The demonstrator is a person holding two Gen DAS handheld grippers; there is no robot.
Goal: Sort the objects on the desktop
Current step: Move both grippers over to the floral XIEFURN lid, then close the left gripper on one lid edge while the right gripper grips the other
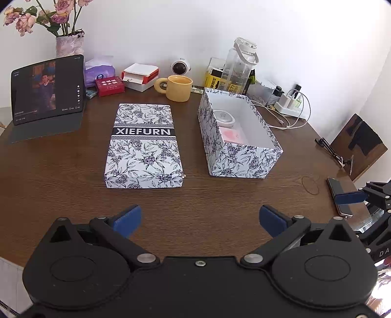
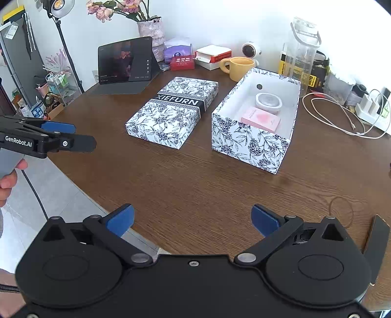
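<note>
Both left tongs [image 1: 200,220] and right tongs [image 2: 193,220] wide open, holding nothing, above counter [image 2: 195,183]. Floral box [image 2: 254,144] open mid-counter, pink card box [image 2: 261,119] inside; lid [image 1: 144,146] just beside, to its left.

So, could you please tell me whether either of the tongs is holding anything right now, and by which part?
Nothing is held. The left tongs and right tongs are both open and empty above the table.

I see a round dark wooden table [image 2: 195,190] against a white wall [image 1: 171,31], pale floor tiles [image 2: 48,193] beneath, a studio lamp [image 2: 59,6] glowing at left.
</note>
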